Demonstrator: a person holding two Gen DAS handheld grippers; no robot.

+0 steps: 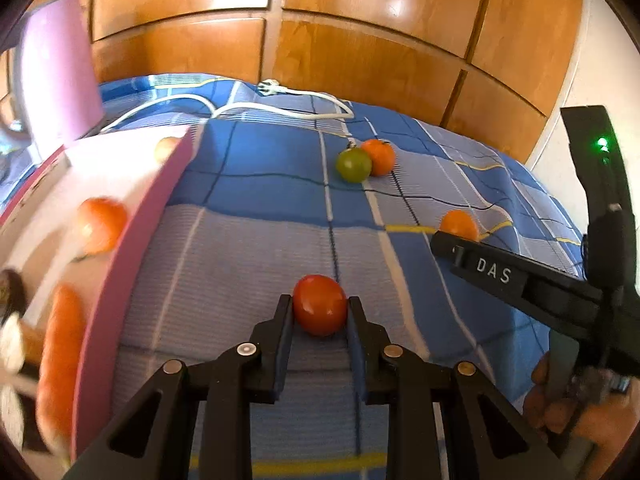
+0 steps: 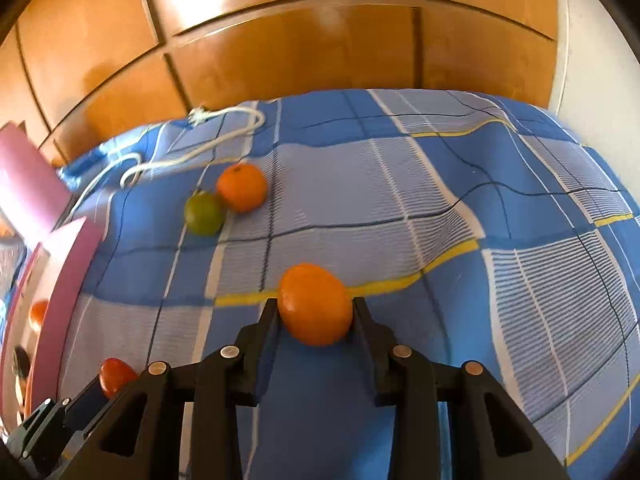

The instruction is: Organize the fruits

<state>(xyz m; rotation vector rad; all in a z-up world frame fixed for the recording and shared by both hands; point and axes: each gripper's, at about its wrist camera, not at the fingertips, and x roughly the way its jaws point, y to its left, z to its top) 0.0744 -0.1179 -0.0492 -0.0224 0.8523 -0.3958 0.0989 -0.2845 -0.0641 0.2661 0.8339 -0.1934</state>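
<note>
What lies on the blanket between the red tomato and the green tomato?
Nothing: only bare checked blanket separates the red tomato from the green tomato, as the left wrist view shows.

Both handheld grippers reach forward, low over the bed: the left gripper (image 1: pixel 320 312) has its two fingers pressed against either side of a red tomato (image 1: pixel 320 305), while the right gripper (image 2: pixel 315 312) clamps an orange (image 2: pixel 315 305) the same way (the person's right hand (image 1: pixel 576 408) grips its handle).
</note>
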